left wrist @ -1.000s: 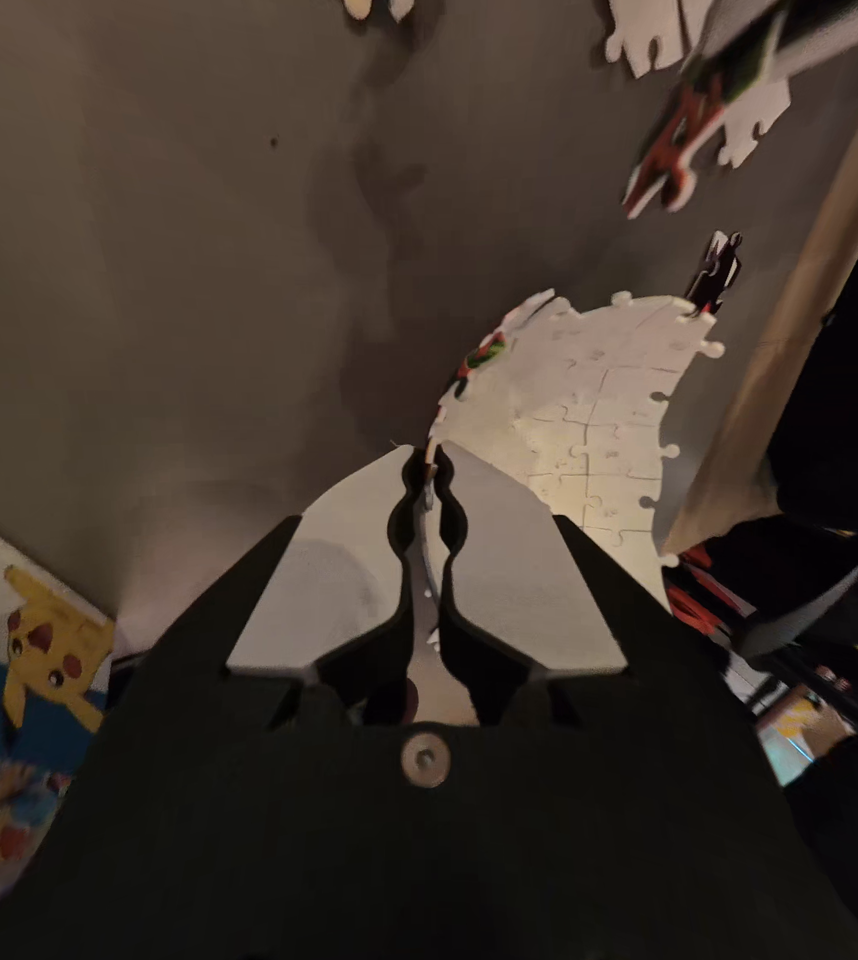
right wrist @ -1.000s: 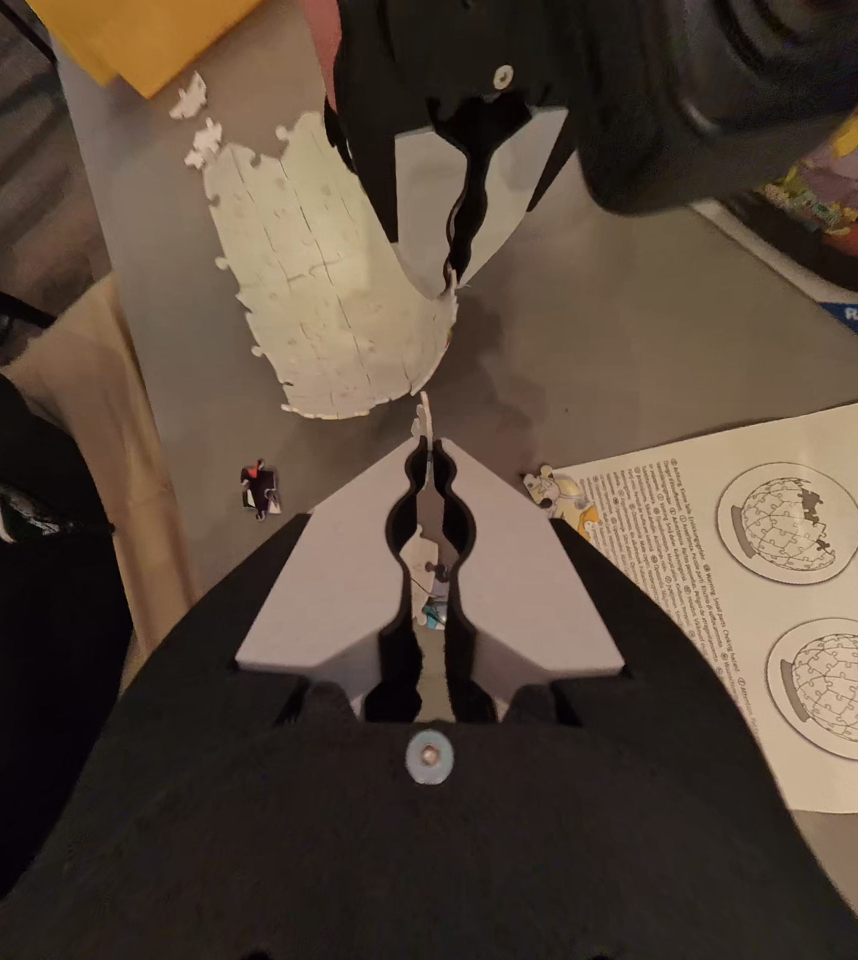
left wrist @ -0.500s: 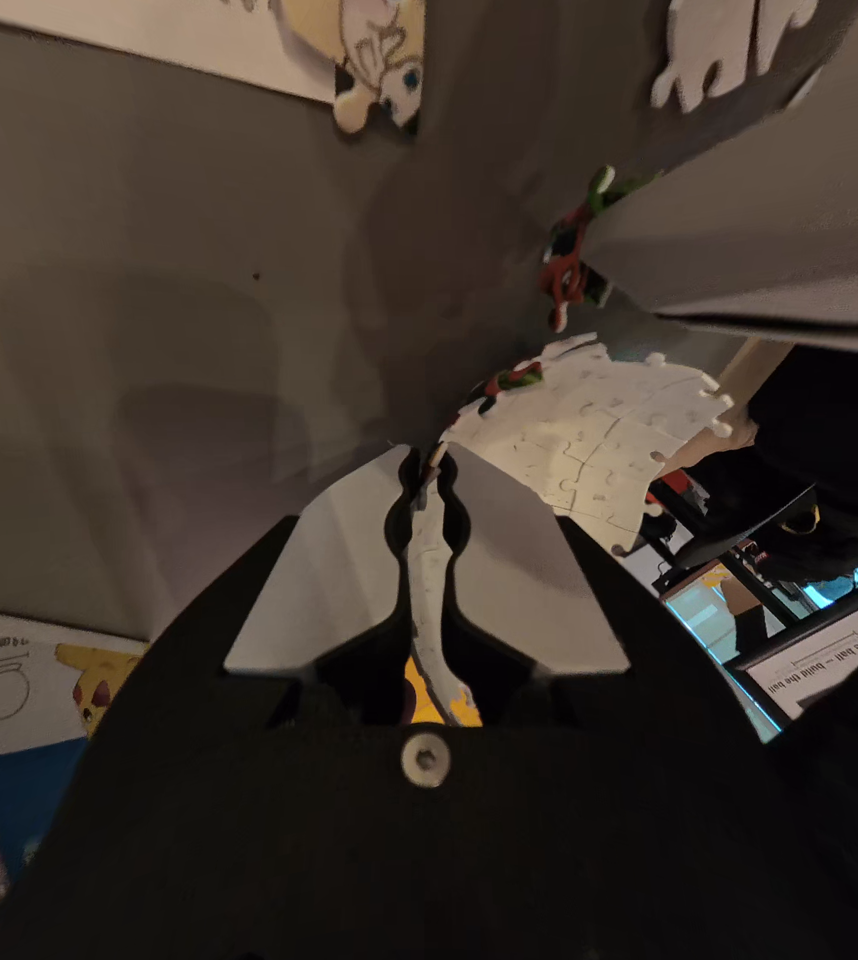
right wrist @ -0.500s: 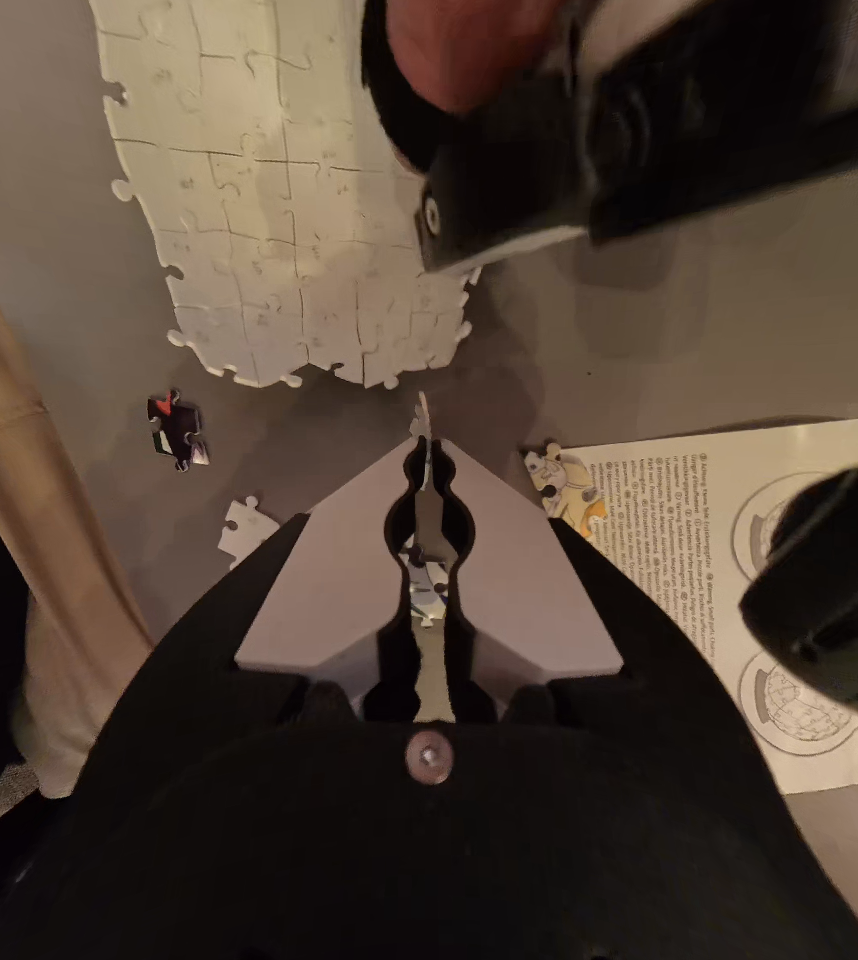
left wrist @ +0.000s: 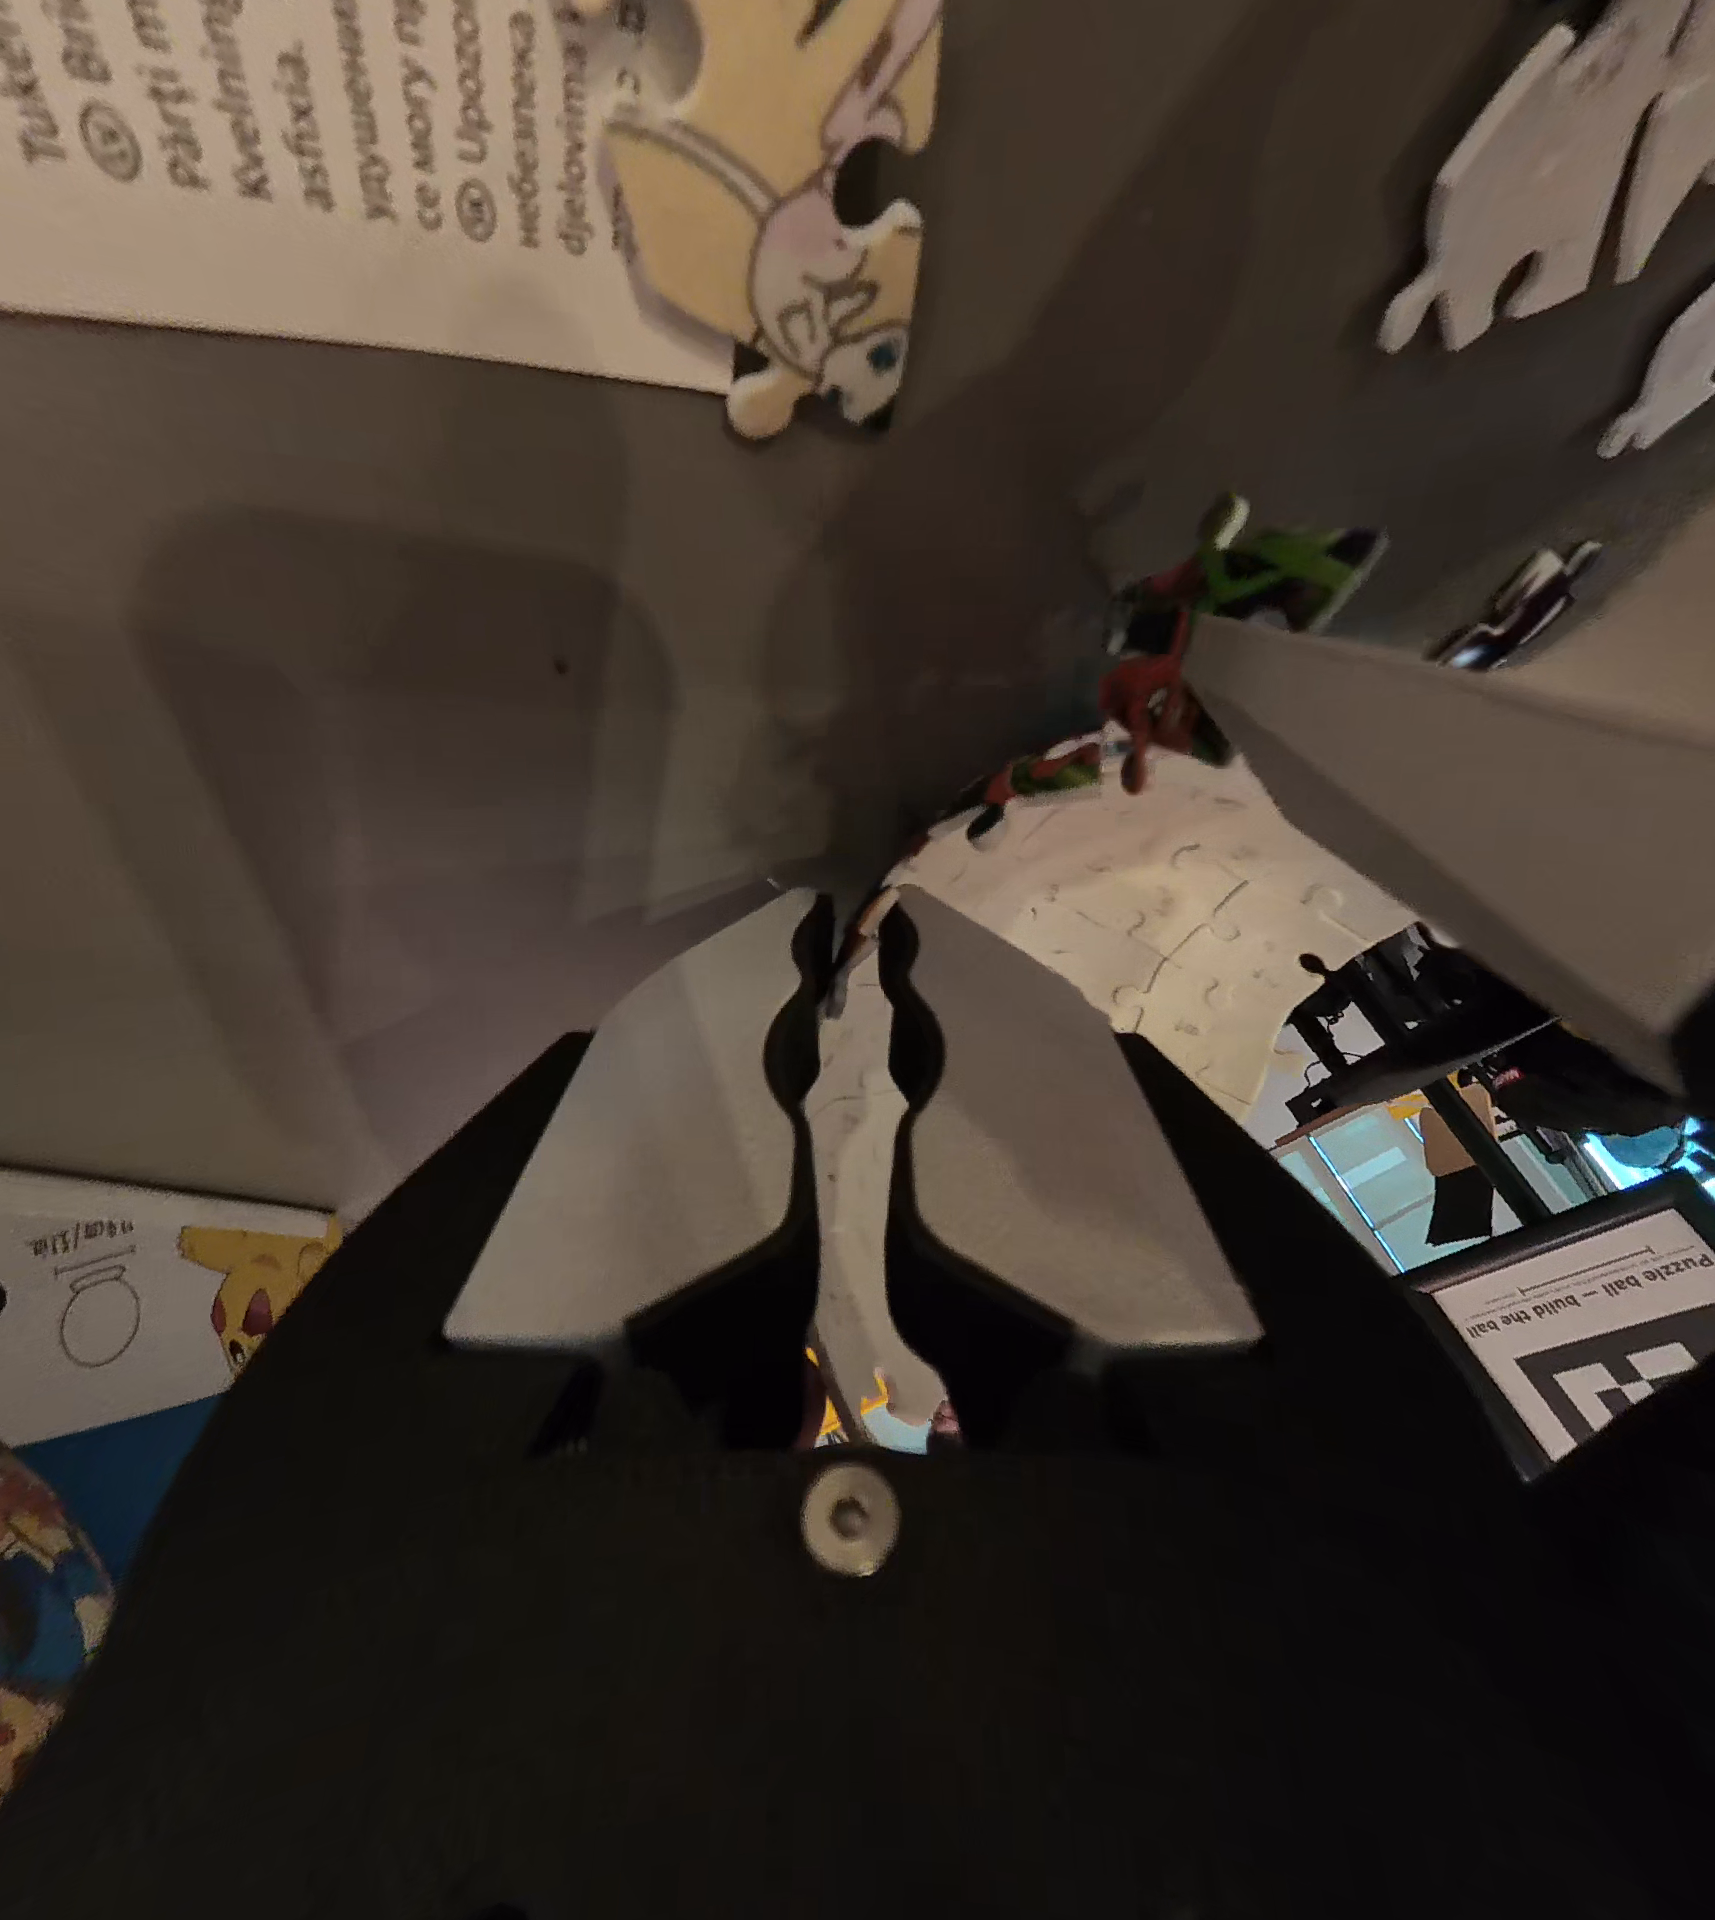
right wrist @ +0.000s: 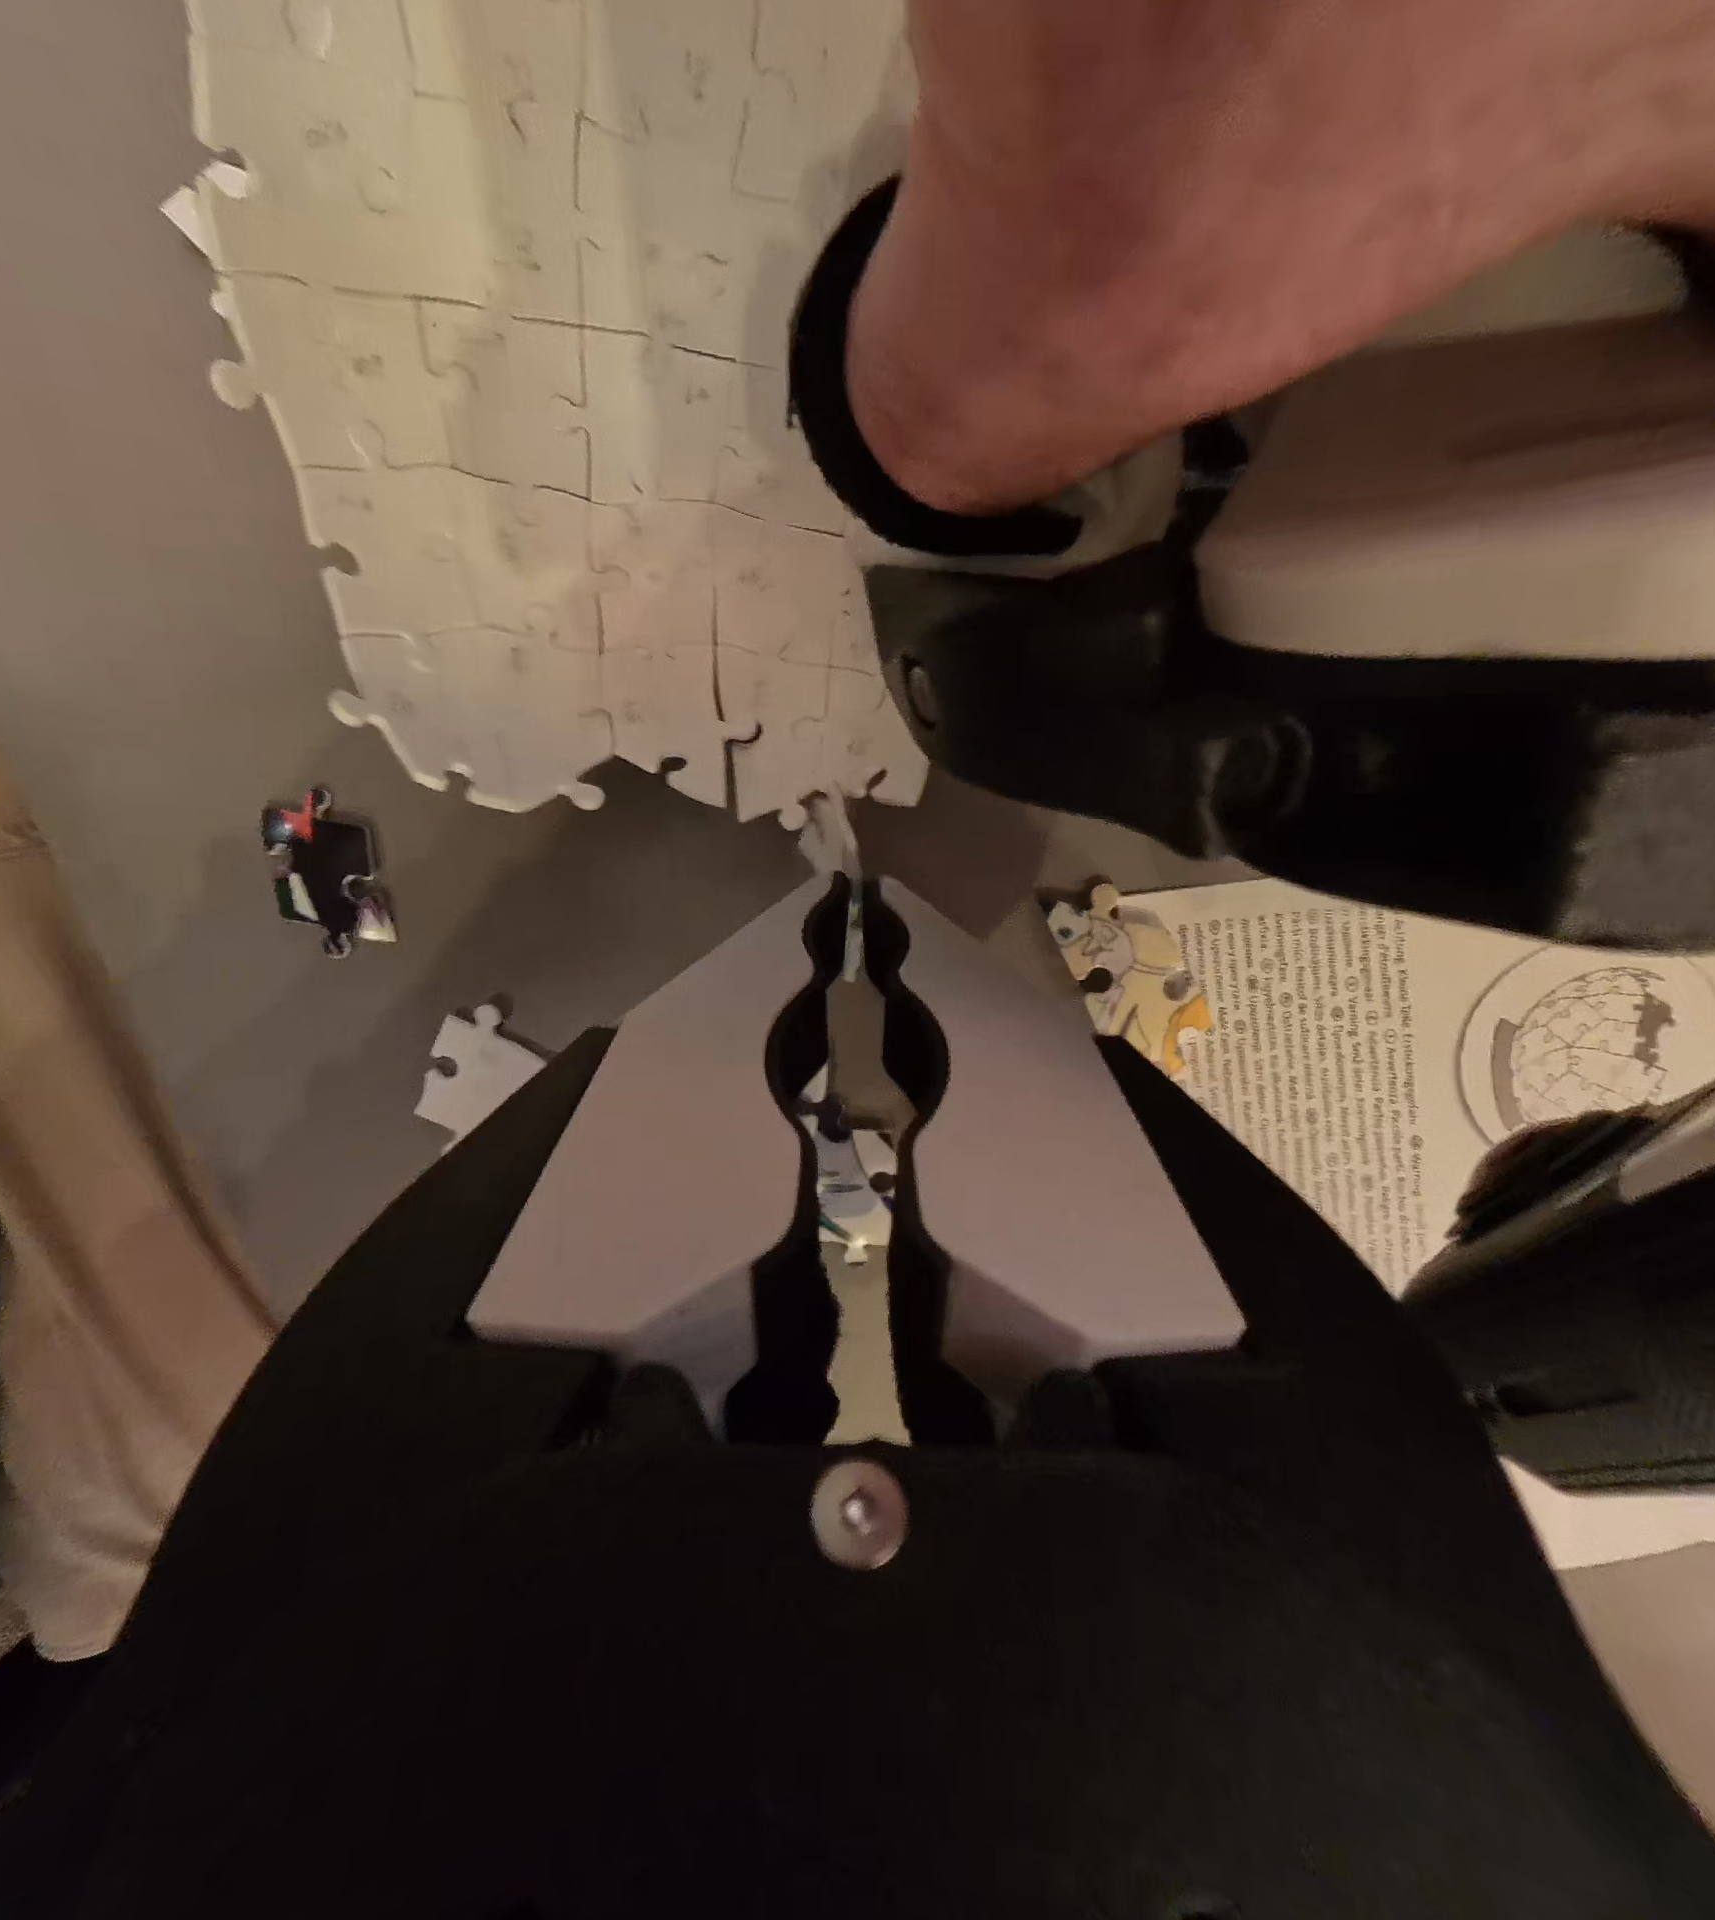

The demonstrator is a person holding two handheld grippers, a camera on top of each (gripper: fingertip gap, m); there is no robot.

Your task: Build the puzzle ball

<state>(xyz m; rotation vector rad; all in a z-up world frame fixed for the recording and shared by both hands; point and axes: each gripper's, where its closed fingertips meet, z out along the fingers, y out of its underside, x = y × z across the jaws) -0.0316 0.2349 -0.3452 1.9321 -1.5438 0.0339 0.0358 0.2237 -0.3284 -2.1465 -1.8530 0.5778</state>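
Note:
My left gripper (left wrist: 853,920) is shut on the rim of the curved, part-built puzzle shell (left wrist: 1175,935), whose white inner side faces the camera. In the right wrist view the shell (right wrist: 541,416) hangs above the grey table, with the left gripper (right wrist: 1248,707) and a hand (right wrist: 1248,208) at its right edge. My right gripper (right wrist: 848,899) is shut on a single puzzle piece (right wrist: 837,831), whose tip touches the shell's lower edge. In the left wrist view that piece (left wrist: 1159,707) shows red and green at the right gripper's grey finger (left wrist: 1455,821).
On the grey table lie a dark loose piece (right wrist: 328,868), a white piece (right wrist: 474,1070), a yellow cartoon piece (right wrist: 1123,956) and the instruction sheet (right wrist: 1352,1039). The puzzle box (left wrist: 105,1330) is at the left. A beige cloth edge (right wrist: 22,1039) runs along the table's left side. There is about 7 cm between the tips of the two grippers.
My right gripper has moved forward with its piece until it meets the shell's lower edge. My left gripper has swung the shell closer and over toward the instruction sheet.

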